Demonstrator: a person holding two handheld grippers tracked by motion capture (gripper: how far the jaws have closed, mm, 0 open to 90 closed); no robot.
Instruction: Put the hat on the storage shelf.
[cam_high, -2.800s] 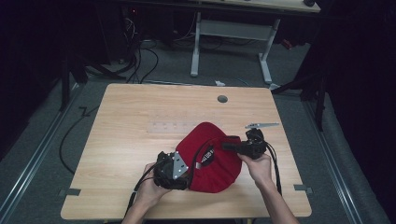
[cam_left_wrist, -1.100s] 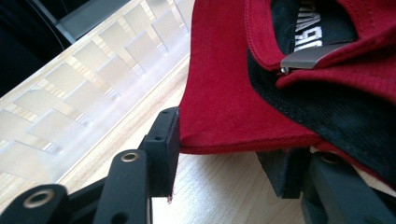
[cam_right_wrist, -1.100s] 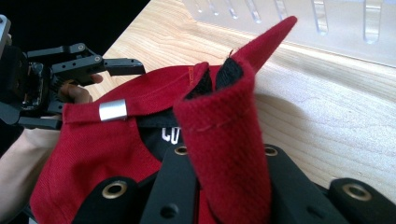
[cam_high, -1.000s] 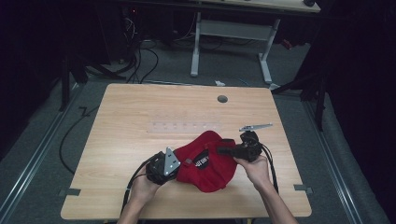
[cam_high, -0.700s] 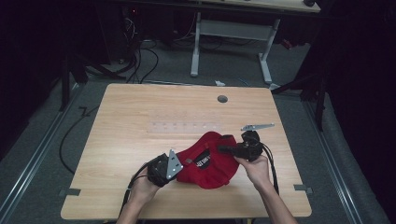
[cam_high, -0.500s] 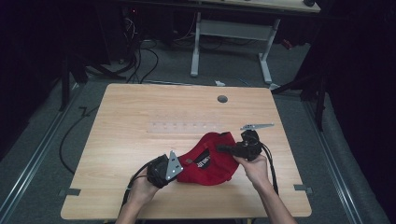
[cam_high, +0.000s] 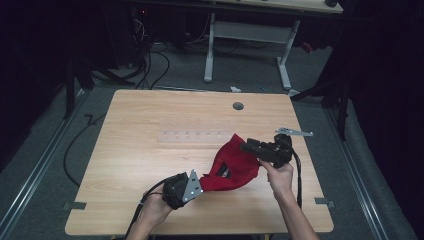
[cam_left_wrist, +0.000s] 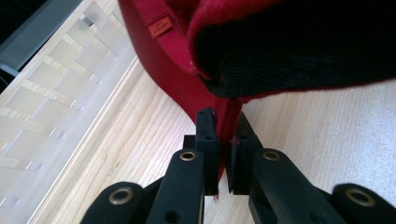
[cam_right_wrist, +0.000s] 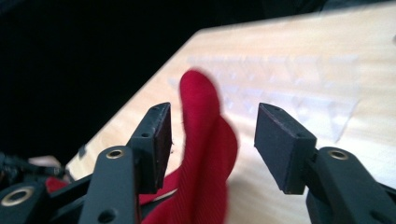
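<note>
A pale wooden tabletop (cam_high: 150, 130) was seen from above in a dim room, with grey floor around it, dark cables (cam_high: 150, 65) on the floor beyond its far edge, and a white-legged desk (cam_high: 245, 37) farther back. A round grommet hole (cam_high: 238, 106) was set near the tabletop's far edge, and a faint translucent strip (cam_high: 195, 135) lay across its middle.

A red cloth (cam_high: 232, 165) was stretched between the two grippers. The left gripper (cam_high: 195, 181), held in a hand (cam_high: 150, 212) at the near edge, was closed tight on the cloth's lower edge; in the left gripper view the red fabric was pinched between the jaws, with wood grain on both sides. The right gripper (cam_high: 246, 146), held in the other hand (cam_high: 280, 177), was open, its jaws set wide apart; in the right gripper view a raised fold of the cloth stood between them, and whether either jaw touched it could not be told.
</note>
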